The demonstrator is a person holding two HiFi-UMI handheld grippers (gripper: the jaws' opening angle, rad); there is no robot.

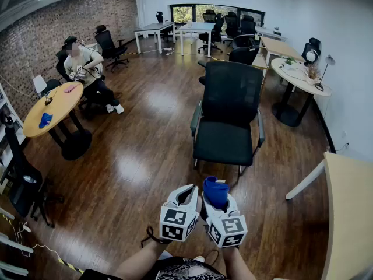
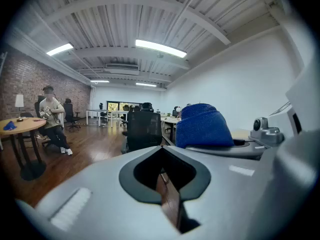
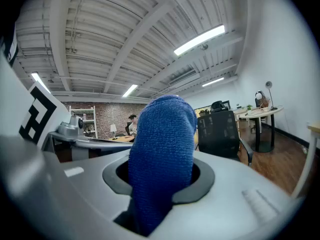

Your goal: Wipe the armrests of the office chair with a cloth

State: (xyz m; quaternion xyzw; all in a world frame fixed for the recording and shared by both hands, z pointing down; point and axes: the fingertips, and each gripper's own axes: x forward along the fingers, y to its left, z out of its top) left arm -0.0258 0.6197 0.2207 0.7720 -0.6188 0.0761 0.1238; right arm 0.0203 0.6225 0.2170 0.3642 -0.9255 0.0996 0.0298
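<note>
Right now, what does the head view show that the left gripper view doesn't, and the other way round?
Head view only: the office chair from above, seat included, with bare floor between it and the grippers; the wearer's forearms. Left gripper view only: the left gripper seen along its jaws, which are together with nothing between them; the ceiling lights. Both: the blue cloth in the right gripper, the chair, a seated person by a round table.

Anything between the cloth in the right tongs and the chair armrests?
Nothing visible. The right tongs hold the blue cloth short of the office chair, and only bare wood floor lies between them. Both armrests are uncovered, with nothing resting on them.
</note>
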